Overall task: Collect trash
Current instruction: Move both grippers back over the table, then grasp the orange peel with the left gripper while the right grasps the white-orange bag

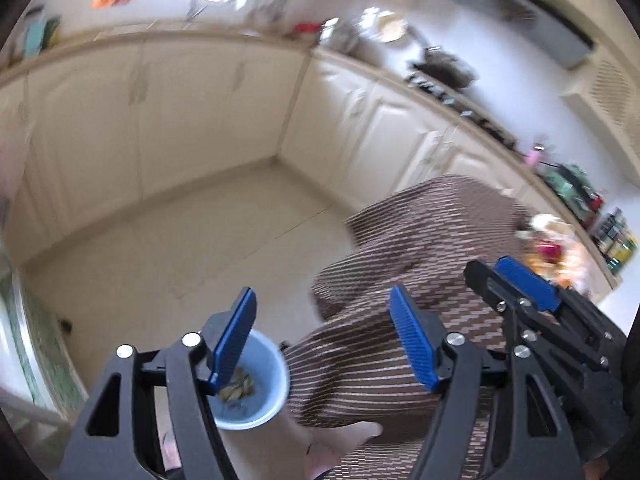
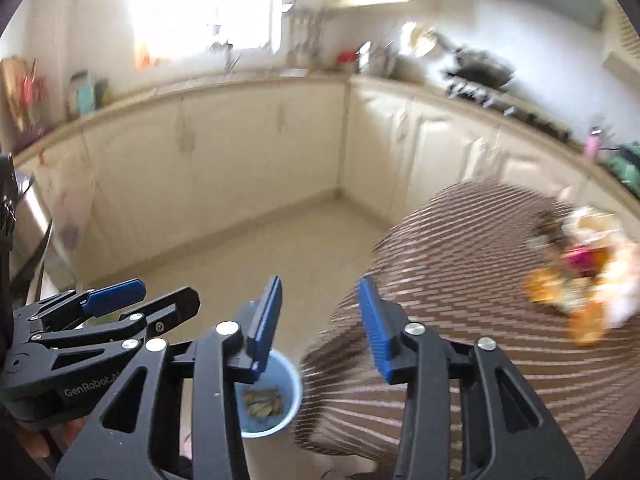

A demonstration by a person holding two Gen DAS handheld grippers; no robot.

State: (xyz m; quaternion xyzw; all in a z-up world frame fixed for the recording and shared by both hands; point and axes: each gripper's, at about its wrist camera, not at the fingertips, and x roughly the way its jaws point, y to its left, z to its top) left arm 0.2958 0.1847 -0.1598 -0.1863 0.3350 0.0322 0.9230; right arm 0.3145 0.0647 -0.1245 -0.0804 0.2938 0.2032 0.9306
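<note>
Showing both grippers raised above a pale blue bin (image 1: 260, 400), which stands on the cream floor (image 1: 168, 248) and serves as the landmark. Left gripper (image 1: 324, 336): jaws spread wide, nothing between the blue pads (image 1: 234, 336). Right gripper (image 2: 320, 324): jaws parted and likewise empty. Crumpled brownish trash (image 2: 262, 398) lies in the bottom of the bin. Just right of the bin hangs a brown striped tablecloth (image 2: 460, 280); on it, well beyond the bin to the right, sits a blurred heap of orange, pink and white litter (image 2: 580, 280). Behind the bin, cream cabinets (image 2: 240, 152) line the far corner under a cluttered counter (image 2: 224, 84). Motion blur obscures finer detail.
</note>
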